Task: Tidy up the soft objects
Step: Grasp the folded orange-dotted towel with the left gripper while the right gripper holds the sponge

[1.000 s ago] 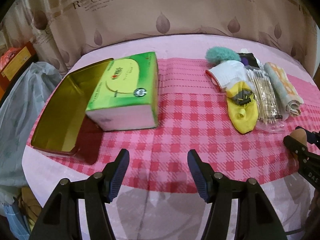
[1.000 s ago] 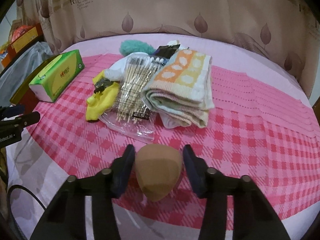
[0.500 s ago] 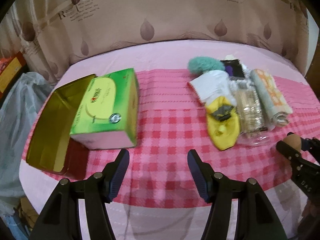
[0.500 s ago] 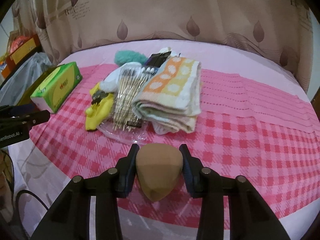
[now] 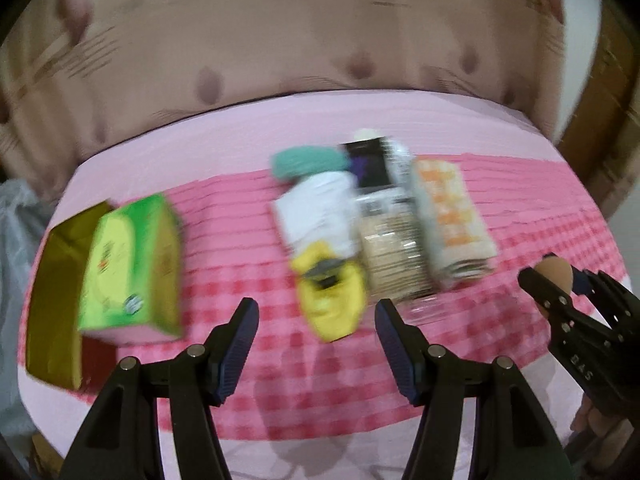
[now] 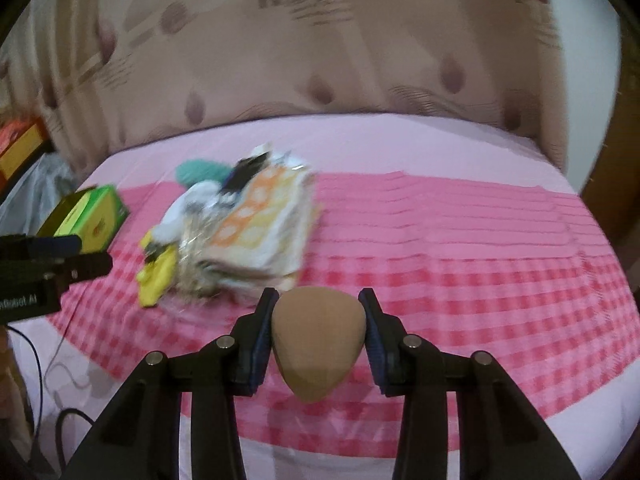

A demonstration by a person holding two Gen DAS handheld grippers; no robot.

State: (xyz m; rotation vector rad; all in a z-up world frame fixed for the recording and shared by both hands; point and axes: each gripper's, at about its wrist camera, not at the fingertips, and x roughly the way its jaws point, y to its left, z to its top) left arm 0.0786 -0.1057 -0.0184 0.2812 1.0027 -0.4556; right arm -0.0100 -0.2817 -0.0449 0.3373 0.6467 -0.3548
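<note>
Right gripper (image 6: pixel 319 320): fingers clamp tan makeup sponge (image 6: pixel 319 342). Left gripper (image 5: pixel 317 326): fingers spread, empty, above pink checked cloth (image 5: pixel 240 280). Far left: green tissue box (image 5: pixel 132 268).

soft pile (image 5: pixel 372 228) motion-blurred, green box (image 5: pixel 132 272) smeared

Left gripper (image 5: pixel 316 344): my jaws stand wide apart with nothing between them, held above the near edge of the table.
Right gripper (image 6: pixel 318 334): my two fingers are pressed against both sides of the brown sponge (image 6: pixel 318 342), carrying it clear of the cloth.
</note>
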